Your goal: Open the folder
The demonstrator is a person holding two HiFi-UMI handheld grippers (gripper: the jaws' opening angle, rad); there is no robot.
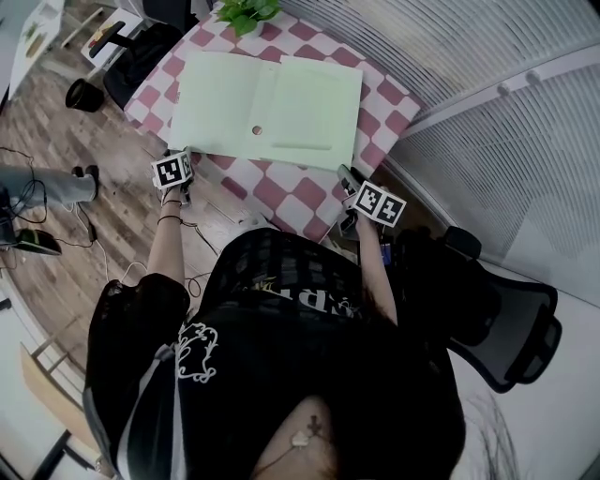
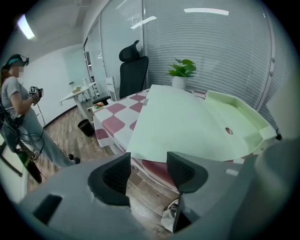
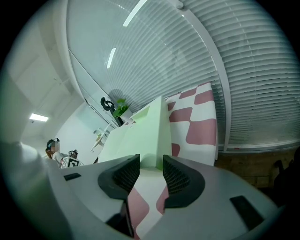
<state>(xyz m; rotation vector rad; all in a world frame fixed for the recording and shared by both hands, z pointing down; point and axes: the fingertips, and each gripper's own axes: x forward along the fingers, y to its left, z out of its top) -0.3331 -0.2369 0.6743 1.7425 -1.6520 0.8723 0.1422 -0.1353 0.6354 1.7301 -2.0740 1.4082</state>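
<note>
We see one pale green folder (image 1: pixel 272 108) lying open and flat, two leaves spread on the pink-checked table (image 1: pixel 291 192). We hold two grippers at its near edge: the left gripper (image 2: pixel 147 166) gapes wide and empty, and the right gripper (image 3: pixel 151 164) is narrowly parted and empty.

potted plant (image 1: pixel 246 13), checkered table (image 1: pixel 291 192), black office chair (image 1: pixel 511 323), bin (image 1: pixel 84 95)

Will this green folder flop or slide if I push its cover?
Likely light: the folder lies thin and flat, already open. Its near corner juts past the table edge without drooping, so it is probably stiff. Pushed, it may slide across the cloth.
</note>
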